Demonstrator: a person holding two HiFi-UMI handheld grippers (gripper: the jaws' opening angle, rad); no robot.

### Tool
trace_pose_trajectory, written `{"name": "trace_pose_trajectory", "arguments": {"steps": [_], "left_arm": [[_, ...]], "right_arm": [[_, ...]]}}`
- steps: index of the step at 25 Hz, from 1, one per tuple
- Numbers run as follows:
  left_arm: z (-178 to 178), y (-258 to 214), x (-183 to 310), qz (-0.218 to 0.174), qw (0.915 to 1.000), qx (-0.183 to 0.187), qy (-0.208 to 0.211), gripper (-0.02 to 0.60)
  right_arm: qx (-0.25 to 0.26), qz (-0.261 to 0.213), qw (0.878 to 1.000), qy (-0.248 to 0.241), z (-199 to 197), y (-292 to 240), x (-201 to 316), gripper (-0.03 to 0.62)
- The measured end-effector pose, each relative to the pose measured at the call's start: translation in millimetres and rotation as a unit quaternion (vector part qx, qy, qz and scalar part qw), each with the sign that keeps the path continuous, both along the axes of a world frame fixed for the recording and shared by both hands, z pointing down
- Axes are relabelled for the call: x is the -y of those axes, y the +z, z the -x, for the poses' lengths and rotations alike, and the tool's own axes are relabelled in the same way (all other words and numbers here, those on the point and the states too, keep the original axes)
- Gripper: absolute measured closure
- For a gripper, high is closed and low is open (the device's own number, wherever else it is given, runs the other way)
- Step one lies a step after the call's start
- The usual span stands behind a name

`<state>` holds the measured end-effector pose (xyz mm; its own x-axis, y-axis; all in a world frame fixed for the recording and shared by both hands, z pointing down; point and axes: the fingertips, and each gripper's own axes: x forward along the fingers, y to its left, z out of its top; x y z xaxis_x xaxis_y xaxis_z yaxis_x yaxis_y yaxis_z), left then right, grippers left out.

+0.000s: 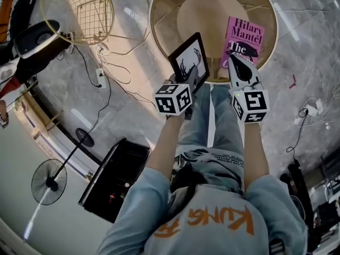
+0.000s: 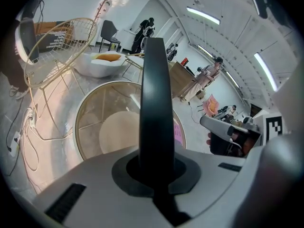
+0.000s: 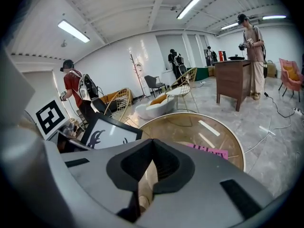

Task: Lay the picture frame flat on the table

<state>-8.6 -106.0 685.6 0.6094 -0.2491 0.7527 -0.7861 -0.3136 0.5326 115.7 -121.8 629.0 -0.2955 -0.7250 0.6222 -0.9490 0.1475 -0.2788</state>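
Left gripper [image 1: 185,85] clamps the picture frame [image 1: 188,57] by its near edge, tilted, seemingly held clear above the round glass table [image 1: 159,31]. Right gripper [image 1: 235,60] pinched shut, empty, over the pink book [image 1: 244,36]. I judge lowering and laying flat still remain.

Both forearms reached forward side by side, the left gripper [image 1: 187,82] angled downward with its jaws clamped on the edge of the picture frame [image 1: 187,54], the right gripper [image 1: 235,60] alongside, jaws pressed together and empty.
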Motion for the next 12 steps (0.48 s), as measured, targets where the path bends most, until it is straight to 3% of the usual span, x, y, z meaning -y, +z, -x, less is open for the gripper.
{"name": "trace_pose_trajectory", "arguments": {"steps": [7, 12], "left_arm": [[-8, 42, -2, 0.007, 0.9997, -0.018, 0.015, 0.557], [-7, 60, 9, -0.010, 0.9997, -0.022, 0.011, 0.557]], "right_arm": [[-0.021, 0.032, 0.998, -0.046, 2, 41, -22, 0.595], [-0.032, 0.039, 0.997, -0.055, -5, 66, -21, 0.595]]}}
